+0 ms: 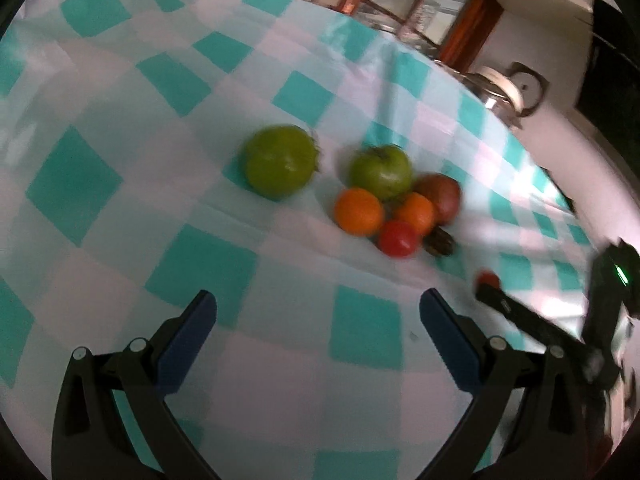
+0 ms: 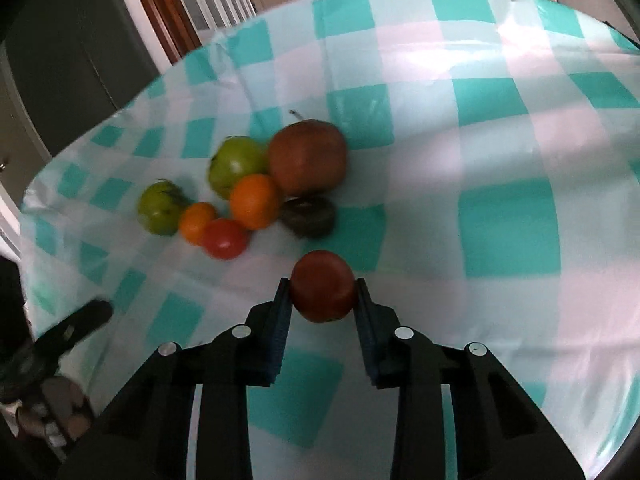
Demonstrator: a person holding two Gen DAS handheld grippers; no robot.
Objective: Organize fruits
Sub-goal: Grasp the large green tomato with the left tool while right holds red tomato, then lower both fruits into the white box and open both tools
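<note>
Fruits lie grouped on a teal-and-white checked tablecloth [image 1: 120, 92]. In the left wrist view I see a large green fruit [image 1: 280, 162], a smaller green one [image 1: 381, 171], two oranges [image 1: 359, 211] [image 1: 414, 212], a red tomato [image 1: 398, 239], a dark red fruit [image 1: 440, 196] and a dark kiwi [image 1: 440, 244]. My left gripper [image 1: 318, 312] is open and empty, short of the group. My right gripper [image 2: 322, 292] is shut on a red tomato [image 2: 322, 286], just above the cloth, near the kiwi [image 2: 308, 216] and the dark red fruit [image 2: 307, 158].
The cloth's far edge drops off toward a wooden cabinet [image 1: 472, 28] and a steel pot with a lid [image 1: 500, 88]. A dark fridge [image 2: 68, 64] stands beyond the table's left side in the right wrist view. My right gripper shows at the left view's right edge [image 1: 532, 320].
</note>
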